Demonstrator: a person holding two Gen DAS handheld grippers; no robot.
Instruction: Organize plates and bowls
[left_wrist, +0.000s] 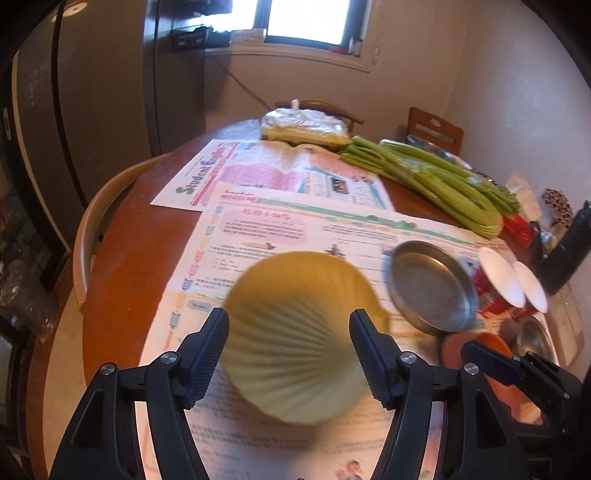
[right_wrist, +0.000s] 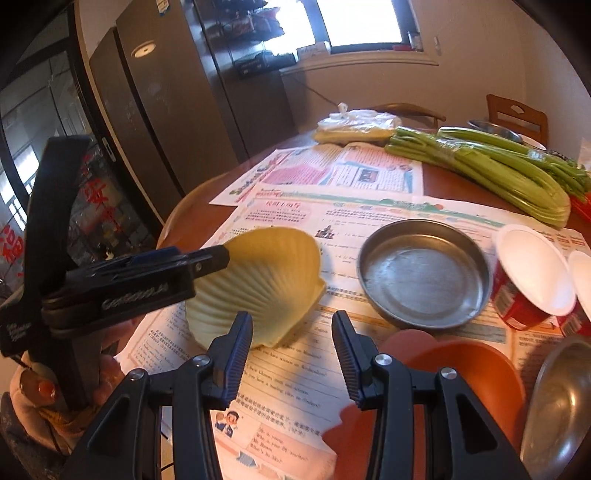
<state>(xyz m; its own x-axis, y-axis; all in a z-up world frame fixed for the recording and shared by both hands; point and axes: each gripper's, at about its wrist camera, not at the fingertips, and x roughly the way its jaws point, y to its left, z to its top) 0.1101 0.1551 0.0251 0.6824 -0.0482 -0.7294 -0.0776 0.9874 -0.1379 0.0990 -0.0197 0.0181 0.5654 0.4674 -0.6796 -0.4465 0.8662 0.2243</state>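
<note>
A pale yellow shell-shaped dish (left_wrist: 295, 332) lies tilted on the newspaper (left_wrist: 258, 225), blurred in the left wrist view. My left gripper (left_wrist: 290, 317) is open, its fingers spread on either side of the dish and just above it. In the right wrist view one left finger (right_wrist: 210, 260) sits at the raised rim of the dish (right_wrist: 266, 288). My right gripper (right_wrist: 291, 315) stands open over the newspaper with nothing between its fingers. A round metal pan (right_wrist: 424, 273) lies to the right. An orange bowl (right_wrist: 461, 373) and a steel bowl (right_wrist: 561, 406) sit at the near right.
Two red cups with white lids (right_wrist: 532, 273) lie on their sides beside the pan. Celery stalks (left_wrist: 424, 173) and a bagged food parcel (left_wrist: 303, 127) fill the far side of the round wooden table (left_wrist: 122, 258). A dark bottle (left_wrist: 569, 251) stands at the right edge.
</note>
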